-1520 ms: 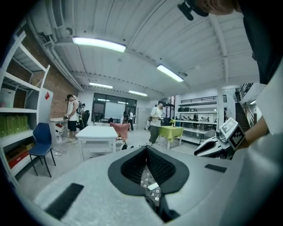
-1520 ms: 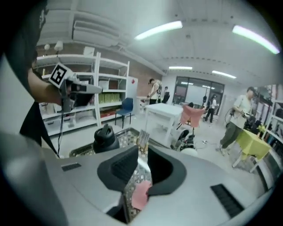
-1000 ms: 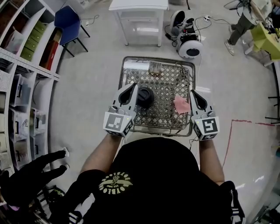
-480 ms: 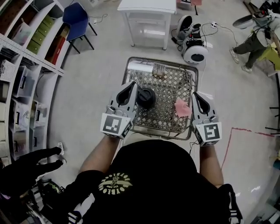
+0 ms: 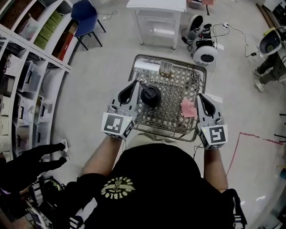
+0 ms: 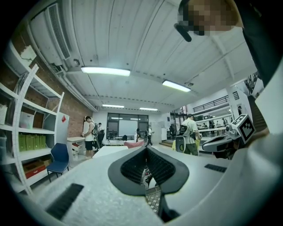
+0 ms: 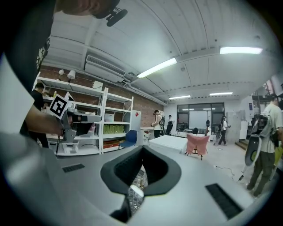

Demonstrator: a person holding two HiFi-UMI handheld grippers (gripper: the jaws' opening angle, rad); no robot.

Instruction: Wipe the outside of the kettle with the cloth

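While I am holding the left gripper [image 5: 135, 84] and right gripper [image 5: 202, 96] with jaws together on nothing, the kettle [image 5: 150, 95] is sitting at the basket's [image 5: 172, 89] nine o'clock, the cloth [image 5: 188, 108] at three.

Wire-mesh table [image 5: 172, 117] at centre. Behind it stand a white table [image 5: 157, 5] and a white wheeled machine [image 5: 204, 53] with cables [image 5: 239, 30]. At left, shelves [image 5: 27, 76] and a blue chair [image 5: 87, 11]. At right, a red floor line [image 5: 257, 137].

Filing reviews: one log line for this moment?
left tool: shut, by kettle | right tool: shut, by cloth | cloth: unheld, in basket
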